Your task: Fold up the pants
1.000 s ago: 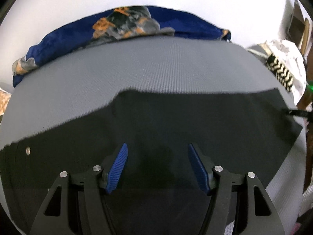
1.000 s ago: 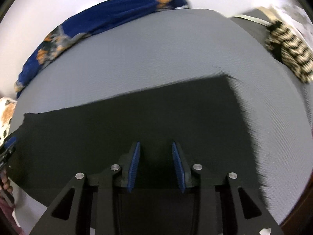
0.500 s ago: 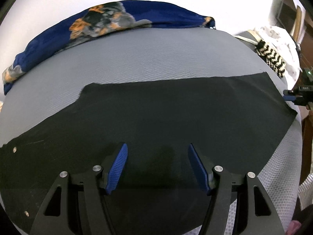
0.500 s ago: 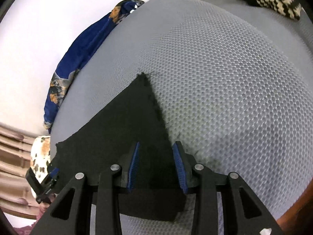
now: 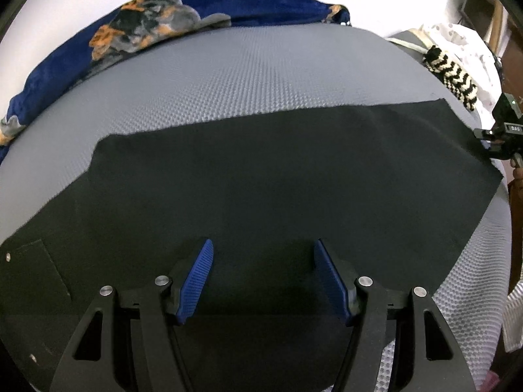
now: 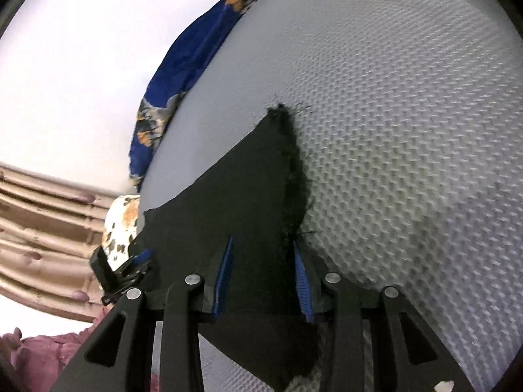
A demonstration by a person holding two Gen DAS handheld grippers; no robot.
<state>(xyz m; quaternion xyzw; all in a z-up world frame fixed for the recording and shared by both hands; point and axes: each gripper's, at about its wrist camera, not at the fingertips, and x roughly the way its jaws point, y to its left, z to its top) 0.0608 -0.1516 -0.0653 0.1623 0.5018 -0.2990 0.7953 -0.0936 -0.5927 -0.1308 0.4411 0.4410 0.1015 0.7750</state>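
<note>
Already flat, the pants [image 5: 278, 176] span the lower half of the grey mattress [image 5: 261, 78] — smoothed for folding. Left tongs [image 5: 264, 277] hover spread above them; right tongs [image 6: 263, 277] straddle the frayed hem [image 6: 294, 176], spread — seemingly ready to pinch.

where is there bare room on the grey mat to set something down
Free: the wide grey textured mat strip between the black pants and the blue patterned blanket. Also right of the pants' frayed hem. Crowded: the far right corner by the zigzag knit.
</note>
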